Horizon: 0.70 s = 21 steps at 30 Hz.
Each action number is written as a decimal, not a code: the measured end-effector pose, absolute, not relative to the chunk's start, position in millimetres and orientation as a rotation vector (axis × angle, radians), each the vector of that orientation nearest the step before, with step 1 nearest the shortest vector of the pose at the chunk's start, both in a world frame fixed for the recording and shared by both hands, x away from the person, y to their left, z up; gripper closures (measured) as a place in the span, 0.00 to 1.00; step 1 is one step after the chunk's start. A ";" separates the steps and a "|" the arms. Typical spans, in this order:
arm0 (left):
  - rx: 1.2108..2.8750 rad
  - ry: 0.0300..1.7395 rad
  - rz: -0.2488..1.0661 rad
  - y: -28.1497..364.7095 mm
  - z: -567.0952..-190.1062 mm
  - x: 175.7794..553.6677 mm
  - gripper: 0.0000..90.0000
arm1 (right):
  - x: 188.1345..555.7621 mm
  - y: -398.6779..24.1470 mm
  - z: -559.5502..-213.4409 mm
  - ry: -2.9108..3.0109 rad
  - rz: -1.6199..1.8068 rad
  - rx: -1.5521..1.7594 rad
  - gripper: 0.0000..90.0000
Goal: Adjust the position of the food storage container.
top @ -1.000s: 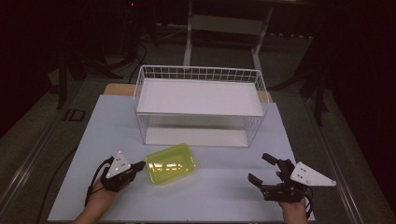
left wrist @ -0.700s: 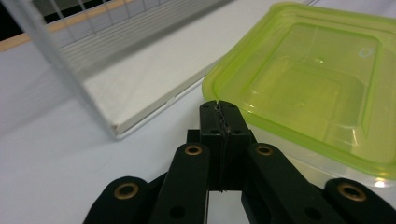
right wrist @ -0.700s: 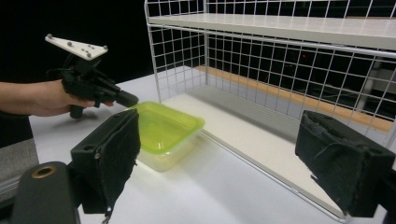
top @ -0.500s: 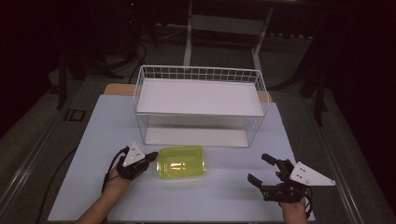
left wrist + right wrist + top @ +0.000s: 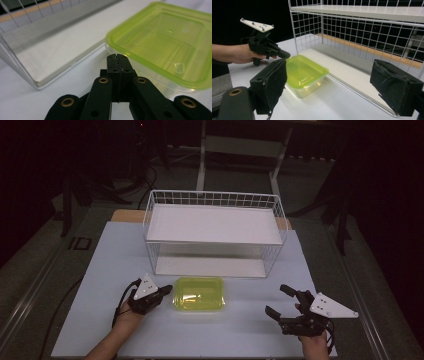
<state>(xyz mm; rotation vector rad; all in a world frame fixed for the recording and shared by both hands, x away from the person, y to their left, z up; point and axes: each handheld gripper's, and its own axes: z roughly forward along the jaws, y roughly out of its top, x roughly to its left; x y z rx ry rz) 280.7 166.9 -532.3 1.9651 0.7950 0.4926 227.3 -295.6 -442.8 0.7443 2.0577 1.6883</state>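
Now the green container sits empty (left tool closed, right tool wide).

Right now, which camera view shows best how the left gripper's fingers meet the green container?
The left gripper view: the shut left gripper has its fingers tip-on at the green container rim. The high view shows both whole but small. The right gripper view shows them side-on, partly behind its own finger.
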 end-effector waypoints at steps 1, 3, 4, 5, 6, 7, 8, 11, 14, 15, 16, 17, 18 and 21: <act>1.963 0.799 0.486 165.8 -532.7 281.1 1.00 | 227.1 -294.9 -443.1 2.063 1.686 0.741 0.15; 1.952 0.809 0.474 163.6 -532.7 282.0 1.00 | 226.8 -294.3 -443.3 2.069 1.678 0.738 0.16; 1.953 0.804 0.477 162.5 -532.7 282.2 1.00 | 227.0 -294.4 -443.5 2.068 1.679 0.739 0.15; 1.951 0.801 0.468 160.5 -532.6 282.5 1.00 | 227.1 -294.5 -443.7 2.067 1.678 0.745 0.15; 1.955 0.798 0.465 158.6 -532.3 282.5 1.00 | 227.7 -294.8 -444.2 2.063 1.667 0.749 0.15; 1.959 0.790 0.465 156.1 -532.0 282.4 1.00 | 228.2 -295.0 -444.6 2.062 1.665 0.757 0.15; 1.965 0.782 0.460 153.6 -531.7 282.2 1.00 | 228.8 -295.1 -445.2 2.063 1.667 0.764 0.16; 1.973 0.763 0.441 145.7 -530.9 280.9 1.00 | 229.6 -295.1 -446.1 2.067 1.663 0.771 0.15; 1.982 0.746 0.429 138.6 -531.5 278.2 1.00 | 229.4 -294.5 -446.1 2.069 1.657 0.767 0.16; 1.984 0.742 0.422 136.8 -532.0 277.6 1.00 | 229.6 -294.3 -446.4 2.070 1.660 0.767 0.15; 1.983 0.740 0.418 135.4 -532.5 277.5 1.00 | 229.9 -294.2 -446.7 2.072 1.659 0.768 0.15; 1.983 0.740 0.415 134.2 -532.8 277.9 1.00 | 230.2 -294.0 -447.0 2.074 1.656 0.769 0.16; 1.983 0.740 0.419 132.9 -532.8 278.5 1.00 | 230.2 -293.9 -447.3 2.073 1.655 0.773 0.15; 1.976 0.746 0.410 129.4 -532.8 281.5 1.00 | 230.4 -293.2 -447.6 2.074 1.648 0.776 0.15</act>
